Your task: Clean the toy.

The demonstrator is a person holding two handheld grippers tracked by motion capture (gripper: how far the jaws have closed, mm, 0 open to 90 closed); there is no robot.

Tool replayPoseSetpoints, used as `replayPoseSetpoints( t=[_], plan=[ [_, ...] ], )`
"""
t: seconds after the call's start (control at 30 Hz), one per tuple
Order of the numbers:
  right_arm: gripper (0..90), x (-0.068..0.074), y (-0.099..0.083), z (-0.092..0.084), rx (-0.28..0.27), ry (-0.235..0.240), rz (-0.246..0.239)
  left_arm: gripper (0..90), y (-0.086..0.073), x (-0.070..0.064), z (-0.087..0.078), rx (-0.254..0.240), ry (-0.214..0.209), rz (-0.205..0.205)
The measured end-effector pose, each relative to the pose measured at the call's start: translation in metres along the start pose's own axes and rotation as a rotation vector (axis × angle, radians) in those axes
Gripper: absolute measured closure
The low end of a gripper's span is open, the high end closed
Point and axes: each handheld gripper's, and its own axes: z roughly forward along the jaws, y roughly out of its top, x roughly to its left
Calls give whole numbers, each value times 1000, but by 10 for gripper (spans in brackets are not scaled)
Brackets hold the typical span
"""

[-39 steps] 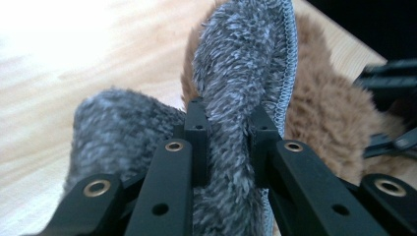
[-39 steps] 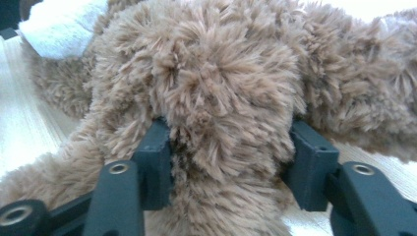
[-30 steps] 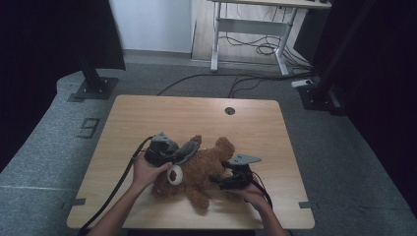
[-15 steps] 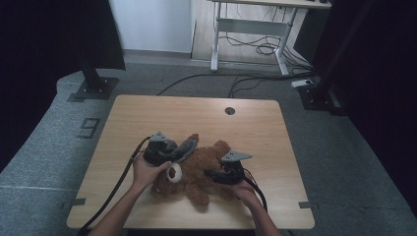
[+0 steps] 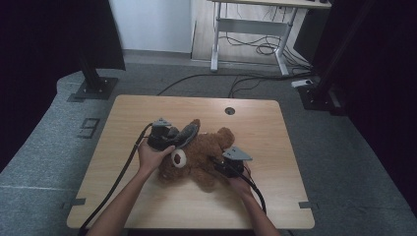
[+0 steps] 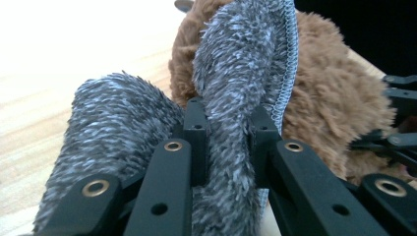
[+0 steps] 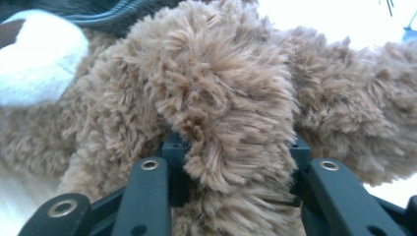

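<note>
- Brown teddy bear (image 5: 199, 155) lies on its side near the middle of the wooden table (image 5: 275, 147), white muzzle toward the person.
- Left gripper (image 6: 228, 130) is clenched on a fold of grey fuzzy cloth (image 6: 241, 73), a small garment or scarf draped by the bear's head.
- Right gripper (image 7: 231, 147): jaws have just been closing; a plush limb now sits pinched between them.
- Step in hand, as I judge it: dressing the bear, cloth held in one gripper, limb in the other.
- Next move calls for drawing the cloth over or around the limb while the right grip steadies the bear; soft pile may slip.
</note>
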Motion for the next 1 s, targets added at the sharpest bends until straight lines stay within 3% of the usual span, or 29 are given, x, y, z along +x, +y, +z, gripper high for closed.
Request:
replayPoseSetpoints(
  t=[0.13,0.3,0.37,0.47,0.53,0.73,1.0],
  plan=[
    [499,2,-5,-10,5,40,-67,767,-11,-7,-1,13,-23,12],
    [294,6,-8,-26,35,81,-104,777,-27,-19,-7,-7,-31,41],
    [270,5,-5,-35,44,102,-68,780,-33,-24,-11,-24,-36,53],
    [238,-6,2,-48,17,131,35,782,-40,-30,-15,-38,-50,63],
    [183,-14,9,-50,40,168,111,783,-43,-33,-18,-47,-54,62],
    [113,-17,18,-26,108,176,144,783,-46,-36,-21,-50,-47,60],
    [106,-23,12,-13,198,210,265,783,-49,-40,-22,-54,-54,64]
  ],
)
